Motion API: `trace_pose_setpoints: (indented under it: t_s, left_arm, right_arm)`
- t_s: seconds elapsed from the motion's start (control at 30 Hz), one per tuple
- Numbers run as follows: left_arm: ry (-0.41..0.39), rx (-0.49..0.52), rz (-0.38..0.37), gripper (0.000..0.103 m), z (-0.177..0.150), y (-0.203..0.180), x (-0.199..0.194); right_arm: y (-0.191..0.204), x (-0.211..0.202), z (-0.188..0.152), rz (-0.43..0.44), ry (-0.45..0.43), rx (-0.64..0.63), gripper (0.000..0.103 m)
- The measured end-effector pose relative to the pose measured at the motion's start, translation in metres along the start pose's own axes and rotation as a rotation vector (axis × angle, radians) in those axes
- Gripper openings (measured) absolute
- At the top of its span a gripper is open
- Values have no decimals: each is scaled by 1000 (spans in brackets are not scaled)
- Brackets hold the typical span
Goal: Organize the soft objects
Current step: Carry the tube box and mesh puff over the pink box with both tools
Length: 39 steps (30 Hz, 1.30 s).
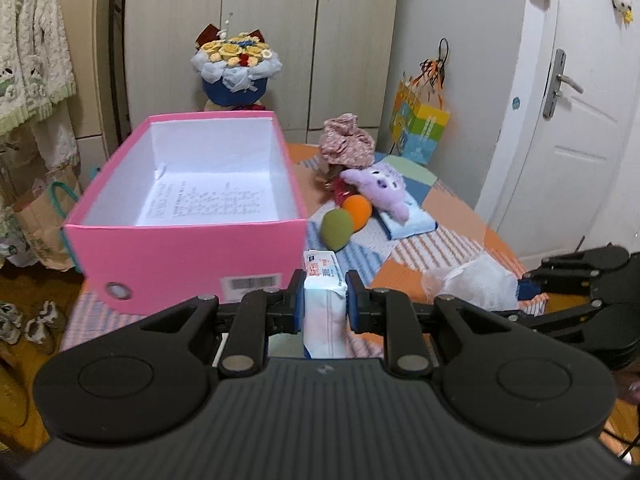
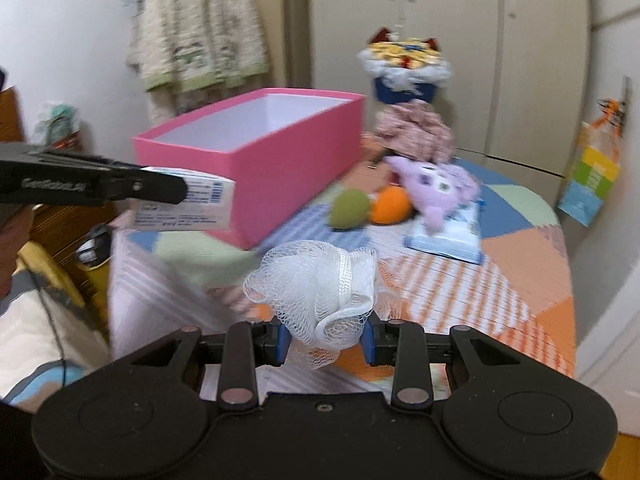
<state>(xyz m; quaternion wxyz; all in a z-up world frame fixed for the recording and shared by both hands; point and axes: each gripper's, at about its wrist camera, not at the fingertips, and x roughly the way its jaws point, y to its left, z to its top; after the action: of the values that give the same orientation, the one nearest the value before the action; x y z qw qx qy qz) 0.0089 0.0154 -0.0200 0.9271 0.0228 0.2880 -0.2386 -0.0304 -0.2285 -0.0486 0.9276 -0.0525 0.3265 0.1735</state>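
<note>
Left wrist view first: the surface is a desk (image 1: 460, 220) under a patchwork cloth of orange, blue and green stripes, in a small room with grey wardrobe doors (image 1: 272, 32) across the top and a white door (image 1: 592, 112) at the right edge. A pink box (image 1: 184, 248) with a white inside sits left of centre, open end up, with its long axis running away from the camera. The left gripper (image 1: 323, 300) has its fingers clamped on a tissue pack (image 1: 325, 304), dead centre low in the frame; the pack stands on edge with its long side pointing forward toward the near right corner of the box. Past it, mid-right, a green ball (image 1: 338, 230) and an orange ball (image 1: 357, 211) touch each other, next to a purple plush (image 1: 384, 190) lying on a blue packet (image 1: 412, 226). A flower bouquet (image 1: 236, 68) stands behind the box.

Right wrist view: same desk (image 2: 520, 280), but blurry. The right gripper (image 2: 325, 344), at bottom centre, has its fingers closed on a white mesh bath pouf (image 2: 316, 288), which puffs up and forward above the cloth. The left gripper (image 2: 160, 190) comes in from the left edge with the tissue pack (image 2: 188, 204) lying roughly level, just in front of the box's (image 2: 256, 160) near end. A knit cardigan (image 2: 196, 28) hangs at the upper left.
</note>
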Motion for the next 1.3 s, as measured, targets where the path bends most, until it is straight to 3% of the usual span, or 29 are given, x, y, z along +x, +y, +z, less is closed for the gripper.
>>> trace_pose_setpoints:
  t_s: [0.23, 0.43, 0.6, 0.8, 0.97, 1.07, 1.3]
  left_arm:
    - [35, -8, 5, 19, 16, 23, -28]
    - [38, -10, -21, 19, 33, 38, -37]
    - [-9, 8, 0, 19, 54, 51, -32]
    - [-54, 37, 38, 19, 82, 67, -9]
    - [-53, 35, 69, 19, 96, 84, 24]
    - [-37, 42, 71, 19, 103, 96, 49]
    - [24, 124, 85, 19, 115, 108, 105]
  right_arm:
    - [31, -15, 30, 136, 0, -73, 38]
    - [54, -13, 60, 177, -35, -153, 38]
    - [63, -3, 91, 181, -90, -185, 38]
    - [59, 24, 124, 176, -135, -192, 38]
    - [54, 63, 152, 195, -110, -206, 39]
    - [51, 90, 165, 173, -83, -235, 39]
    - [42, 162, 187, 170, 67, -313, 39]
